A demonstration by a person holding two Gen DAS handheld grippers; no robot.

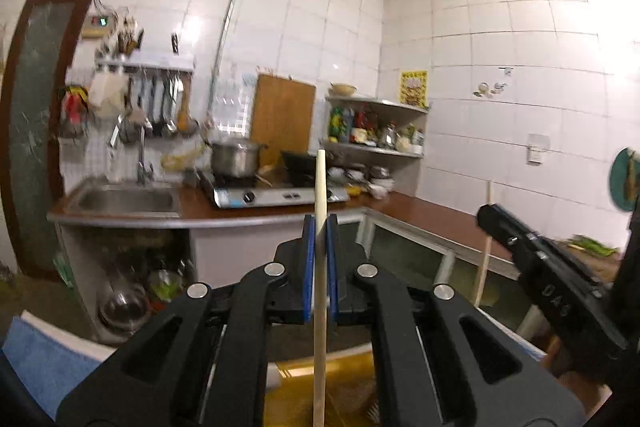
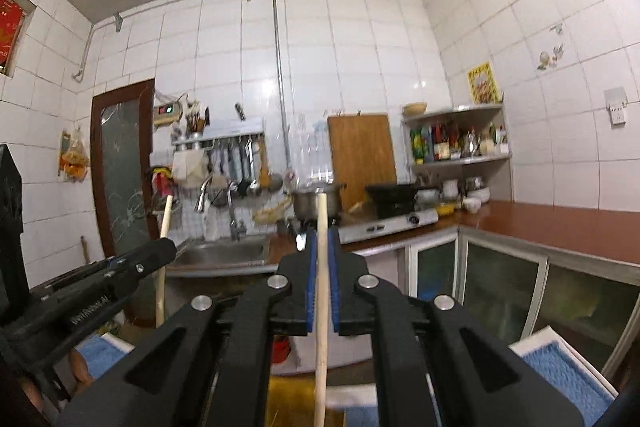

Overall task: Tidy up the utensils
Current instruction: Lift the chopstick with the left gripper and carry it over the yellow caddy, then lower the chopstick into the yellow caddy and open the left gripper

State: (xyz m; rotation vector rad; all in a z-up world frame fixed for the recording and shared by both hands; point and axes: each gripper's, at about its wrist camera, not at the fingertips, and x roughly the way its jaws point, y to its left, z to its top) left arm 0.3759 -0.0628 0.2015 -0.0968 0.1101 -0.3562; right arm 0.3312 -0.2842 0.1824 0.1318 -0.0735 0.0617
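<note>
Chopsticks of pale wood are the load: the left gripper (image 1: 320, 227) is clamped on one chopstick (image 1: 320, 291), the right gripper (image 2: 322, 239) on the other chopstick (image 2: 321, 291), each stick upright between blue pads, both raised above the counter (image 2: 560, 223). Such sticks are likely light, stiff and smooth, so a mid-shaft hold suits. A pot (image 1: 236, 157) sits on the stove (image 1: 276, 193); its contents are hidden. The sink (image 1: 124, 199) looks empty.

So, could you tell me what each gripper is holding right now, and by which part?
Each holds one pale wooden stick upright, clamped partway along the shaft. The left gripper pinches one stick; the right gripper pinches the other stick.
</note>
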